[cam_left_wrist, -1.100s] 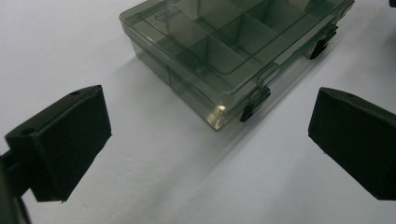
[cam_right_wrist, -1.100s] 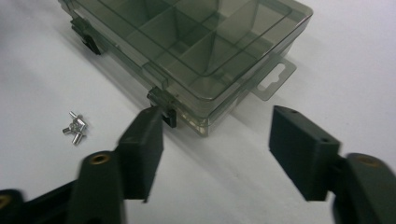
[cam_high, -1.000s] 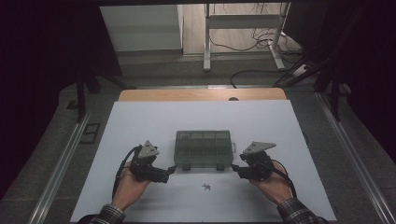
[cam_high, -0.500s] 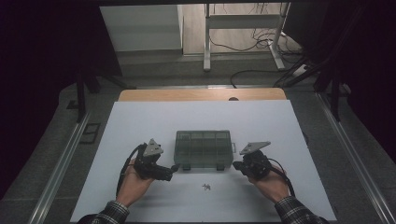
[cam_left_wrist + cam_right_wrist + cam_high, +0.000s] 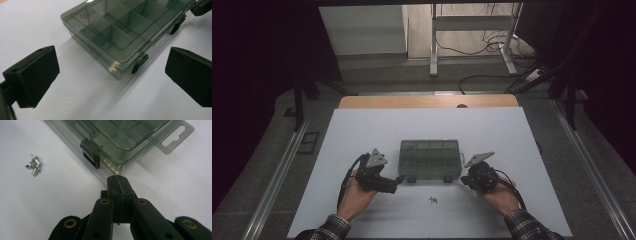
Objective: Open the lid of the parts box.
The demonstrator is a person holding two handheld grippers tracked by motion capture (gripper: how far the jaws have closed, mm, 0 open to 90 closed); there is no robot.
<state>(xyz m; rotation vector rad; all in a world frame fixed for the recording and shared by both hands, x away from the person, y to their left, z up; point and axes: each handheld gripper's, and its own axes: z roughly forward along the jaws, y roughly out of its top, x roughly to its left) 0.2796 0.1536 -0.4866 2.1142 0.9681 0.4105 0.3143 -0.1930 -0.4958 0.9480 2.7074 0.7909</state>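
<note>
A smoky see-through compartment box lies shut in the middle of the white table, its two black latches facing me. My left gripper rests at the box's near left corner with its jaws wide open and nothing between them; the box lies just ahead. My right gripper sits at the near right corner. Its jaws are shut together on nothing, tips close to the corner of the box, beside the right latch.
A small heap of metal screws lies on the white sheet in front of the box, between my hands, and sits left of the jaws in the right gripper view. A wooden table edge runs behind the sheet.
The right gripper's jaws have closed together at the box's near right corner. Both hands have hardly shifted, and the box and screws lie where they were.
</note>
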